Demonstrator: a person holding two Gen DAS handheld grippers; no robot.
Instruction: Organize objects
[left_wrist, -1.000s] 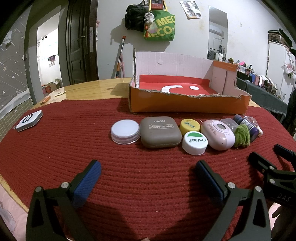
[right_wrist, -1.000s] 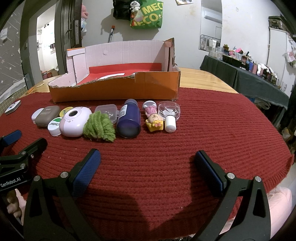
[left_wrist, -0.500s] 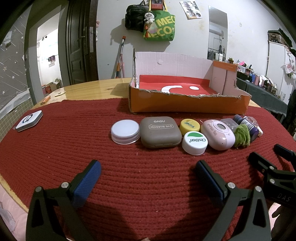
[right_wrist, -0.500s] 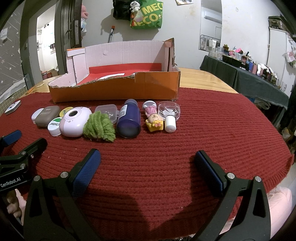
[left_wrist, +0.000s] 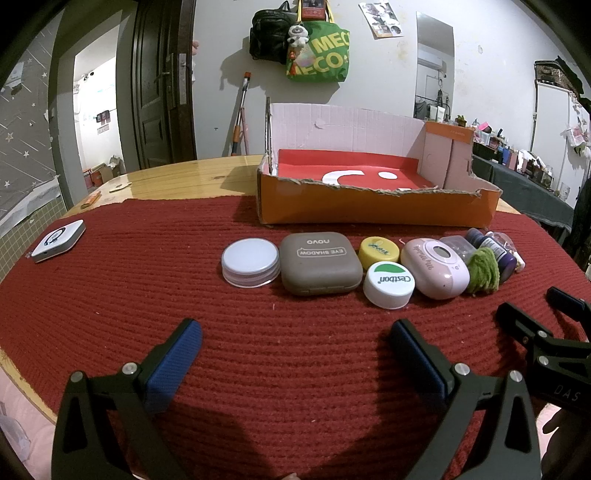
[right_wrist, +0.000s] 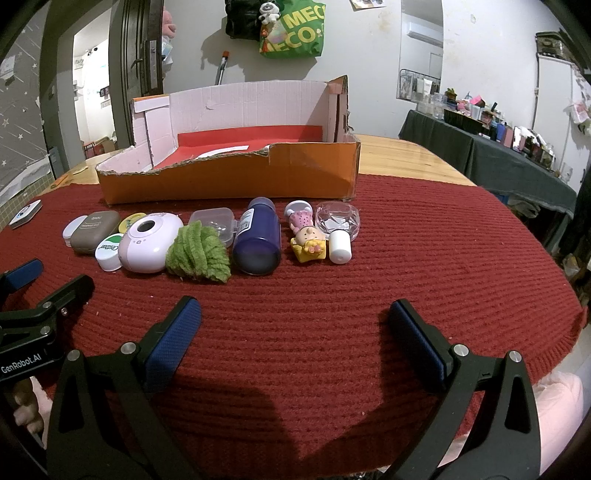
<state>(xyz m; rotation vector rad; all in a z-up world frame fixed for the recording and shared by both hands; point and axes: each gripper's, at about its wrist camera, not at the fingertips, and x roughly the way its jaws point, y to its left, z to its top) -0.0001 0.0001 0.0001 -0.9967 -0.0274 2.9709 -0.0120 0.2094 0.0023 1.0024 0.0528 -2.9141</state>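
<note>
A row of small items lies on the red mat before an open orange cardboard box (left_wrist: 373, 212) (right_wrist: 229, 181): a white lid (left_wrist: 250, 261), a brown eye-shadow case (left_wrist: 319, 262) (right_wrist: 94, 236), a yellow cap (left_wrist: 379, 251), a white Cestbon jar (left_wrist: 388, 284), a pink device (left_wrist: 434, 267) (right_wrist: 149, 243), a green knit piece (right_wrist: 197, 254), a dark blue bottle (right_wrist: 257, 236), a doll figure (right_wrist: 306, 240), a small white cap (right_wrist: 340, 251) and a clear dish (right_wrist: 338, 219). My left gripper (left_wrist: 295, 341) is open, near the mat's front edge. My right gripper (right_wrist: 293, 321) is open too, empty.
A white square gadget (left_wrist: 58, 240) sits at the mat's far left. The wooden table (left_wrist: 184, 177) shows behind the mat. A dark cluttered side table (right_wrist: 517, 162) stands to the right. Bags hang on the back wall (left_wrist: 317, 55).
</note>
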